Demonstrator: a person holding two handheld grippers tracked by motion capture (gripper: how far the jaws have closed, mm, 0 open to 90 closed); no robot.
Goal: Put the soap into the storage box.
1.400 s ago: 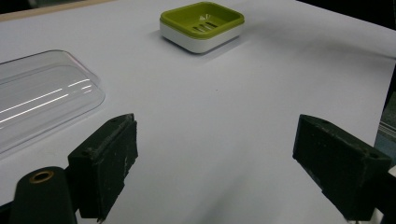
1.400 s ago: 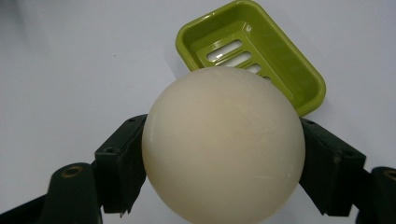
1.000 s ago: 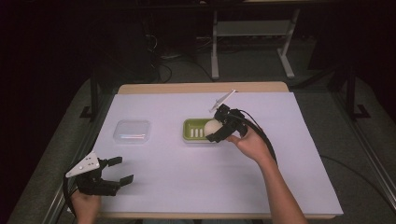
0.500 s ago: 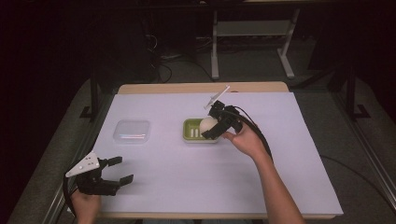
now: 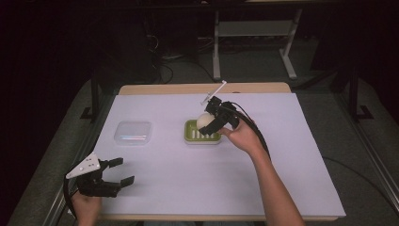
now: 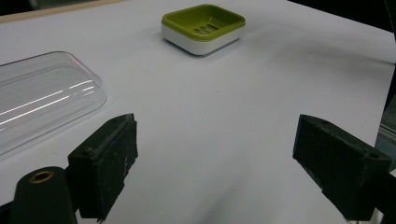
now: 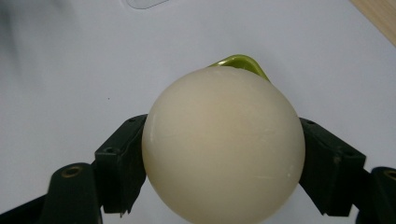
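Dark room all around, with a metal stand (image 5: pixel 254 42) and some cables on the floor behind the table (image 5: pixel 202 88), which was covered by a big white sheet (image 5: pixel 197 183). From where I was watching, my right gripper (image 5: pixel 211 122) was up over the middle of the table, clamped on a cream ball (image 5: pixel 205 122). On the right gripper view the ball (image 7: pixel 223 144) sat squeezed between both black jaws, one pressing each side, and a bit of the green soap dish (image 7: pixel 239 61) poked out from behind it. So the ball was hanging just above the dish (image 5: pixel 203 132), at its rear right part; I couldn't tell if it was touching the dish or not.

My left gripper (image 5: pixel 118 172) was way off at the near left corner of the sheet, jaws spread wide and holding nothing. On the left gripper view I had plain white sheet between the jaws, the clear plastic lid (image 6: pixel 42 100) to the left and the green dish (image 6: pixel 203 28) farther ahead, with slots in its floor. From above, the lid (image 5: pixel 133 133) lay flat on the sheet, left of the dish and well apart from it.
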